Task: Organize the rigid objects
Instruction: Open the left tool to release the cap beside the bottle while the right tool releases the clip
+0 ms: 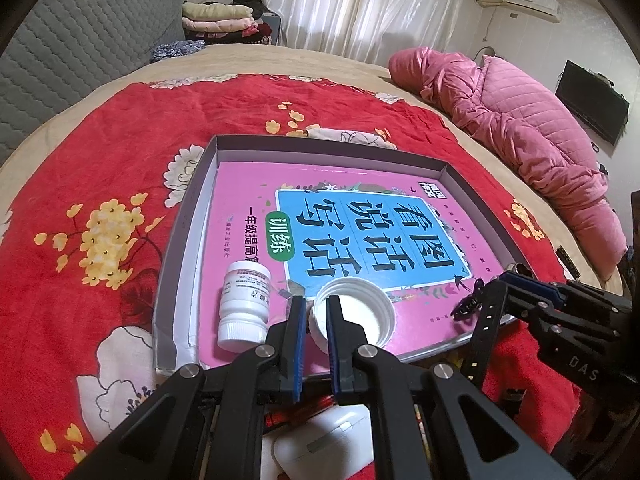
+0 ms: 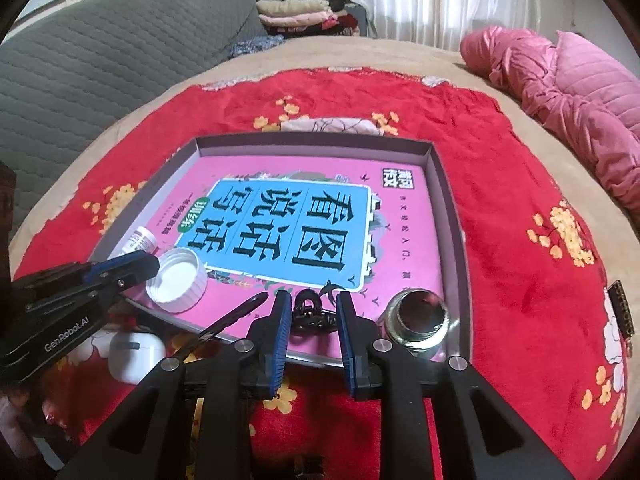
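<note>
A shallow grey box tray (image 1: 332, 142) (image 2: 312, 142) on the red blanket holds a pink book (image 1: 360, 184) (image 2: 400, 216). My left gripper (image 1: 315, 312) (image 2: 148, 266) is shut on the near rim of a wide white cap (image 1: 360, 308) (image 2: 178, 280) that rests open side up on the book. A white pill bottle (image 1: 244, 304) (image 2: 142, 240) lies beside it at the left. A small black hair clip (image 2: 314, 316) (image 1: 466, 304) lies on the book between the fingers of my right gripper (image 2: 314, 306), which stands open with slim gaps on both sides.
A shiny metal fitting (image 2: 418, 320) stands in the tray's near right corner. A thin black stick (image 2: 236, 316) crosses the tray's near edge. A white earbud case (image 2: 134, 356) (image 1: 320, 440) lies on the blanket below. A pink quilted coat (image 1: 520, 120) sits far right.
</note>
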### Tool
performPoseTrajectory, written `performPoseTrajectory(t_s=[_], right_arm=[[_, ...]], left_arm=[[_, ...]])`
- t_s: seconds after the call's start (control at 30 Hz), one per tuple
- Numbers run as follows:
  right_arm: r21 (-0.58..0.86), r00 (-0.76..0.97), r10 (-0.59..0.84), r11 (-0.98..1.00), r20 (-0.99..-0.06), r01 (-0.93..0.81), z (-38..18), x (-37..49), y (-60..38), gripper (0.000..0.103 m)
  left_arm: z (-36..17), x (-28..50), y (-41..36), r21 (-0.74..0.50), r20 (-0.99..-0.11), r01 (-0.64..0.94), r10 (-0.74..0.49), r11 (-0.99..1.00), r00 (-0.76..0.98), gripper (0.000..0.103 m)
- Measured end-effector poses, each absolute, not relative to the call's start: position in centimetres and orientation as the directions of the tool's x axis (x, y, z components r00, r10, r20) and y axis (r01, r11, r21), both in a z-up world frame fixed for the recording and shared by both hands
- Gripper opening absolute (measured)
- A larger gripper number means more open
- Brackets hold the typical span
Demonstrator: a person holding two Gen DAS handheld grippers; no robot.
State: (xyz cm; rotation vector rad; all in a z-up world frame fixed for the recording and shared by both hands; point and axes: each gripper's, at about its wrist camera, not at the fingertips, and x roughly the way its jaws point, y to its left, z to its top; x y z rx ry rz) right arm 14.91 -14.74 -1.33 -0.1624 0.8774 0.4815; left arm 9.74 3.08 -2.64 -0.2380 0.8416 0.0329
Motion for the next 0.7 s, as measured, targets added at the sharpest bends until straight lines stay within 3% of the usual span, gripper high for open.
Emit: performPoseTrajectory(t_s=[0.7], right_arm=[[0.045, 0.547, 0.324, 0.886, -0.772, -0.462, -1.43, 14.08, -15.02, 0.026]], left_arm=[[-2.43, 9.50, 2.95, -0.196, -0.741, -0.114, -0.071, 0.974, 0.668, 0.010]])
